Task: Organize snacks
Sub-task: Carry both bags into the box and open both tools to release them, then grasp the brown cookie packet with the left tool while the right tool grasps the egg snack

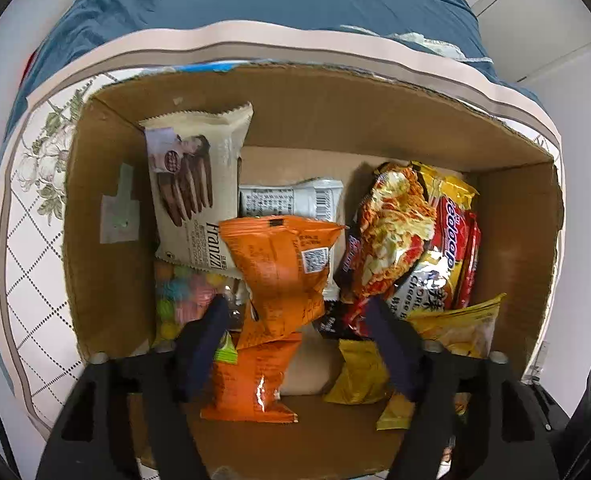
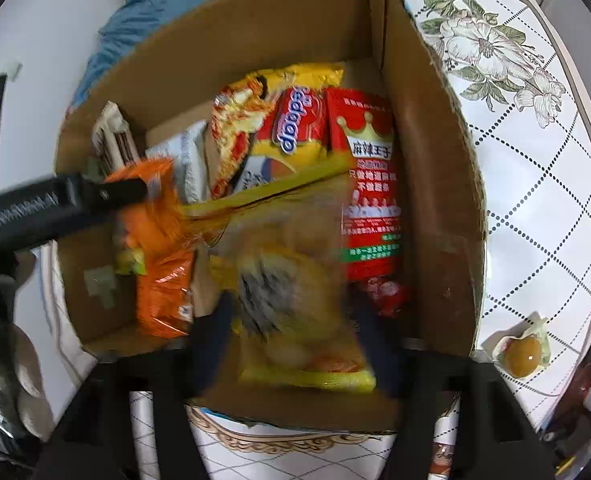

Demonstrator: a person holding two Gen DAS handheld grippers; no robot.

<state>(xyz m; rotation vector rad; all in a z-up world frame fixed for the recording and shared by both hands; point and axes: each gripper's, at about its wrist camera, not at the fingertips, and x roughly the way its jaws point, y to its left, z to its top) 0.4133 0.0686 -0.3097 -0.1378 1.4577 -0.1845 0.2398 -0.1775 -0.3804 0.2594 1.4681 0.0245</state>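
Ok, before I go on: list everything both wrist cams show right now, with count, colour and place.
Cardboard box: one, brown, on the floral tablecloth.
Franzzi biscuit pack: one, cream, box's left.
Orange packets: two, box centre.
Noodle packs: several, red-yellow, box's right.
Candy bag: one, pastel, lower left.
Yellow bag: one, blurred, between right fingers.
Wrapped sweet: one, amber, on the cloth.
Left gripper: open.
Right gripper: open.

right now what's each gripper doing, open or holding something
Left gripper: open, fingers either side of the orange snack bag, not clamped.
Right gripper: open around the blurred yellow snack bag.
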